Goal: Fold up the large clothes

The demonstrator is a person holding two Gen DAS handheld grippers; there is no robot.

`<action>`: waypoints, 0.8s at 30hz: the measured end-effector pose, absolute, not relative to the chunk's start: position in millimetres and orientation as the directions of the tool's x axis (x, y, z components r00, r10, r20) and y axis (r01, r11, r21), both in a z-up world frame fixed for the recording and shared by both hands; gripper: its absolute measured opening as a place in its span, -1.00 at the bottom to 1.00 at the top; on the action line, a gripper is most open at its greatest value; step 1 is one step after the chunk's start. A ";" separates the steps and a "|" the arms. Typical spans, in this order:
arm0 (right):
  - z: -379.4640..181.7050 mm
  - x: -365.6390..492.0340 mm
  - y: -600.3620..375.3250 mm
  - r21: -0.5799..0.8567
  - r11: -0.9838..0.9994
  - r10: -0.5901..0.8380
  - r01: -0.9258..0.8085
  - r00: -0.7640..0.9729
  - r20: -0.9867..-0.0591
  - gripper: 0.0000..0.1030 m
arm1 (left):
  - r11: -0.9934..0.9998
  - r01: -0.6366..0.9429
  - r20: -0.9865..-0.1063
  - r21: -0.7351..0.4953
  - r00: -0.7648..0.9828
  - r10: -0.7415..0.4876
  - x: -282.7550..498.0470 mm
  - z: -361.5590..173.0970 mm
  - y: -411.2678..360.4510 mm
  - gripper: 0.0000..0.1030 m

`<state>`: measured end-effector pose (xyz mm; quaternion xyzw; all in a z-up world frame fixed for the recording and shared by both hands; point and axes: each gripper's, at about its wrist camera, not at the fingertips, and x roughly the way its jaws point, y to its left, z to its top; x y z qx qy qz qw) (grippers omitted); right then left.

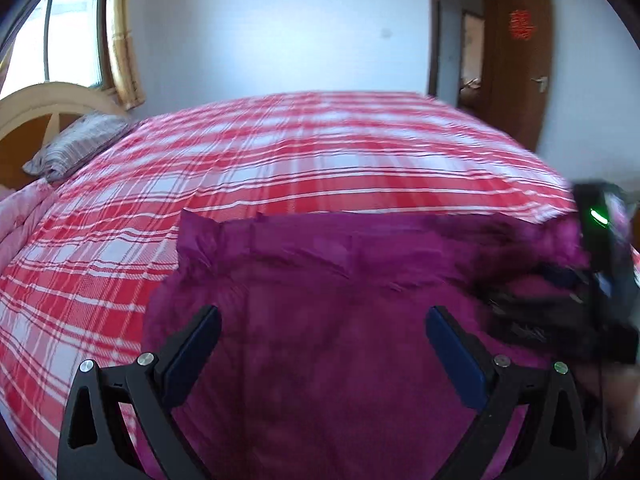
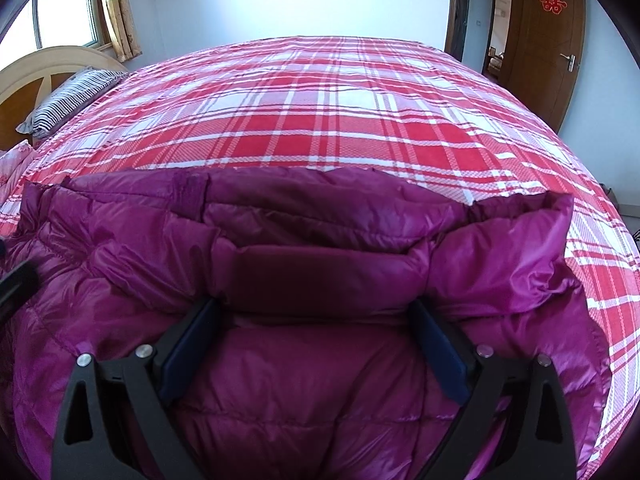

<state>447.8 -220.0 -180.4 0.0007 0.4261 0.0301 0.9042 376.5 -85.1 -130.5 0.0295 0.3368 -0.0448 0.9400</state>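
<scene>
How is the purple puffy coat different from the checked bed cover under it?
The purple coat is one plain colour; the bed cover is red and white checks. The coat is shiny, puffy and bunched into folds, while the cover lies flat and smooth. The coat takes up only the near edge; the cover spreads across the whole bed. Both are soft cloth, and neither is gripped: the left gripper and right gripper are open over the coat.

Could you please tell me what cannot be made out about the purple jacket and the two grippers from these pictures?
- Purple jacket: its near part is cut off by the bottom edge in both views, so the fold state is unclear.
- Right gripper: in the left wrist view it is blurred and cropped by the right edge.
- Left gripper: open above the jacket; motion blur hides whether it touches.
</scene>
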 end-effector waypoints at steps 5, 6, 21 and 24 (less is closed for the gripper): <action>-180.1 448.0 -220.0 0.028 0.998 0.057 -0.055 0.636 -0.769 0.90 | 0.990 0.116 -0.688 0.075 0.725 -0.032 390.1 -164.8 -99.0 0.98; -179.9 447.9 -220.0 0.029 0.998 0.057 -0.055 0.637 -0.769 0.90 | 0.990 0.113 -0.696 0.079 0.717 -0.026 394.7 -166.9 -99.9 0.98; -136.1 378.7 -225.6 0.220 0.972 0.211 -0.075 0.685 -0.697 0.69 | 0.994 0.098 -0.719 0.047 0.694 -0.035 402.4 -177.8 -94.9 0.98; -143.3 364.2 -204.8 0.134 0.984 0.180 -0.120 0.674 -0.717 0.68 | 0.995 0.098 -0.718 0.033 0.695 -0.045 402.7 -177.3 -93.5 0.98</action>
